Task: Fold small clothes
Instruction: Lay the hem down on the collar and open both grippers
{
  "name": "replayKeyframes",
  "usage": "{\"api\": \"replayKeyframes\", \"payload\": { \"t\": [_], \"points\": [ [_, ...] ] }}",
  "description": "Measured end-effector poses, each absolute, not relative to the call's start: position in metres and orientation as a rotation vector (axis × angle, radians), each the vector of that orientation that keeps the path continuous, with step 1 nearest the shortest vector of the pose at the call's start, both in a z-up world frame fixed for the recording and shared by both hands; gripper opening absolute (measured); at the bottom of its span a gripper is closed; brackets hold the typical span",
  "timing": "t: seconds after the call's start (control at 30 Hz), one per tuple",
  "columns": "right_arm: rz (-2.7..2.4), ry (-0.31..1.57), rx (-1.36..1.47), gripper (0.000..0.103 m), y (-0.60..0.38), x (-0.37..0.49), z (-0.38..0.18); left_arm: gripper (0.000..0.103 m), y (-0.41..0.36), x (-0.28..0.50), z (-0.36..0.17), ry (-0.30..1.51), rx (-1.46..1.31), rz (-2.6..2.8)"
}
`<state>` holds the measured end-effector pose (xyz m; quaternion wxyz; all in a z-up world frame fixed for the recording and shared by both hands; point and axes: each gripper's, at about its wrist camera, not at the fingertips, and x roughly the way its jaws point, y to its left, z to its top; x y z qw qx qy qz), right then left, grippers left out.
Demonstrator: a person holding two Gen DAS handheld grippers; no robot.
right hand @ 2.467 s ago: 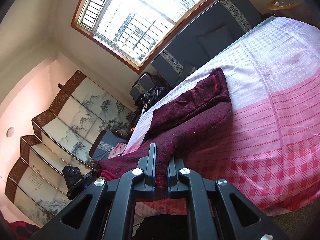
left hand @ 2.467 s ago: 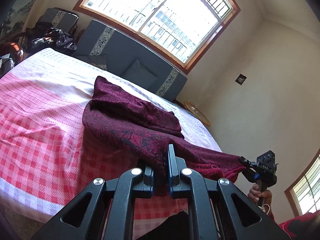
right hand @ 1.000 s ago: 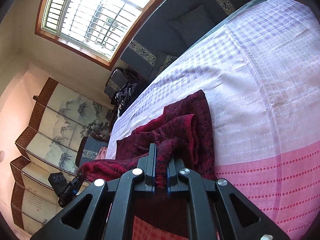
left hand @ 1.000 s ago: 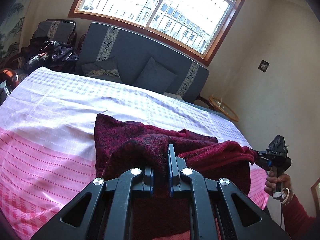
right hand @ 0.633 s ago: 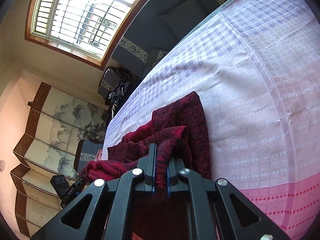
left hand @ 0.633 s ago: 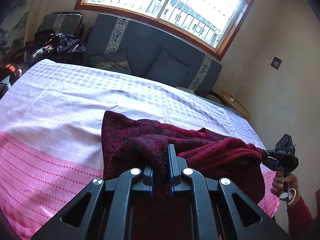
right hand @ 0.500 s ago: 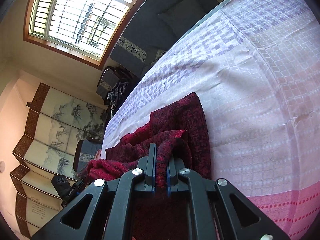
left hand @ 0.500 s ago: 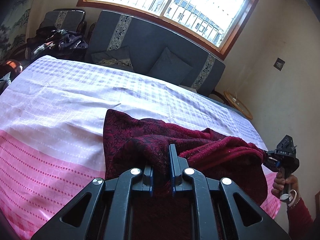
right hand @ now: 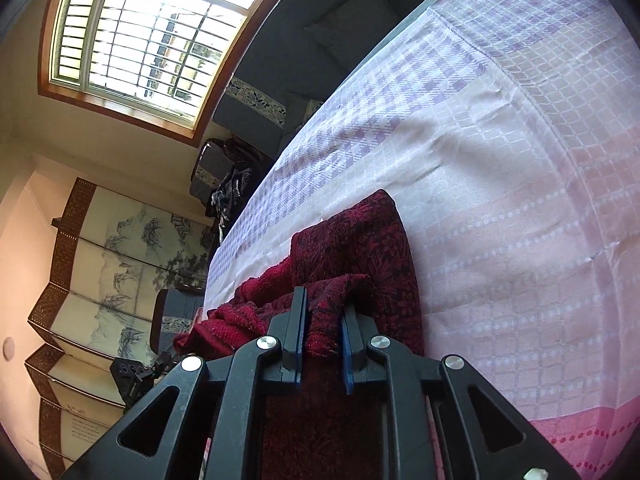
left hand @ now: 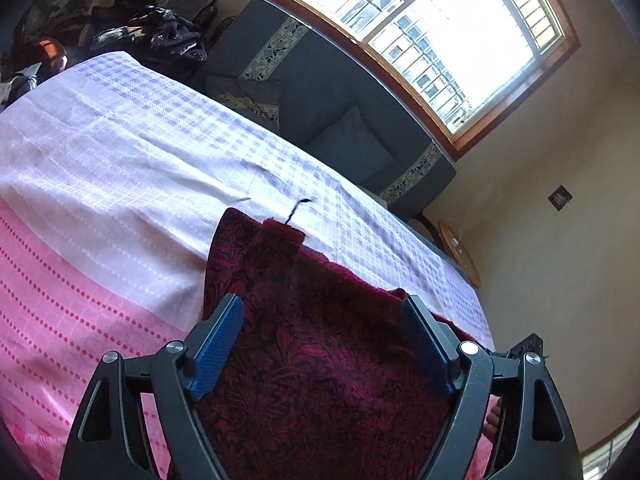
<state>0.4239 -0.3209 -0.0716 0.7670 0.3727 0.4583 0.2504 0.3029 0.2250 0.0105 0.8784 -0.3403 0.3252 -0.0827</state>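
A dark red patterned garment [left hand: 312,352] lies doubled over on the pink and white checked bedcover [left hand: 120,184]. My left gripper [left hand: 322,308] is wide open just above it, one finger on each side, holding nothing. In the right wrist view my right gripper [right hand: 322,312] has its jaws slightly apart with a bunched fold of the garment [right hand: 352,256] still between them. The left gripper [right hand: 136,376] shows at the lower left there.
A dark blue sofa [left hand: 320,92] with cushions stands under the window behind the bed. A pile of dark clothes [left hand: 148,36] lies on a chair at the far left. A painted folding screen [right hand: 100,260] and a round side table [left hand: 460,252] flank the bed.
Both grippers carried the near edge of the garment forward over its far part. My left gripper has opened and let go. My right gripper's jaws have begun to part.
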Motion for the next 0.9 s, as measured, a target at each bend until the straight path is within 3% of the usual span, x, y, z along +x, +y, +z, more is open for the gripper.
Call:
{"api": "replayKeyframes", "payload": {
  "t": [0.2,0.33,0.57,0.73,0.8,0.83,0.87,0.9],
  "points": [
    [0.531,0.973,0.822,0.022,-0.325,0.415,-0.071,0.088,0.236,0.291,0.019,0.706,-0.624,-0.101],
    [0.515,0.917,0.792,0.043,-0.341,0.386,-0.062,0.088,0.232,0.267,0.002,0.806,-0.528,-0.127],
    [0.53,0.979,0.688,0.045,-0.365,0.321,-0.075,0.088,0.224,0.223,-0.03,0.913,-0.537,-0.205],
    [0.59,1.009,0.664,0.045,-0.352,0.29,-0.082,0.087,0.213,0.206,-0.03,0.888,-0.51,-0.226],
    [0.613,1.022,0.665,0.044,-0.344,0.284,-0.085,0.077,0.21,0.204,-0.03,0.892,-0.495,-0.227],
    [0.613,1.028,0.653,0.032,-0.34,0.282,-0.086,0.061,0.208,0.204,-0.03,0.897,-0.484,-0.219],
    [0.616,1.029,0.632,0.021,-0.335,0.281,-0.086,0.038,0.208,0.205,-0.031,0.909,-0.476,-0.209],
    [0.611,1.033,0.606,0.011,-0.331,0.281,-0.087,0.03,0.209,0.207,-0.034,0.922,-0.478,-0.195]
  ]
}}
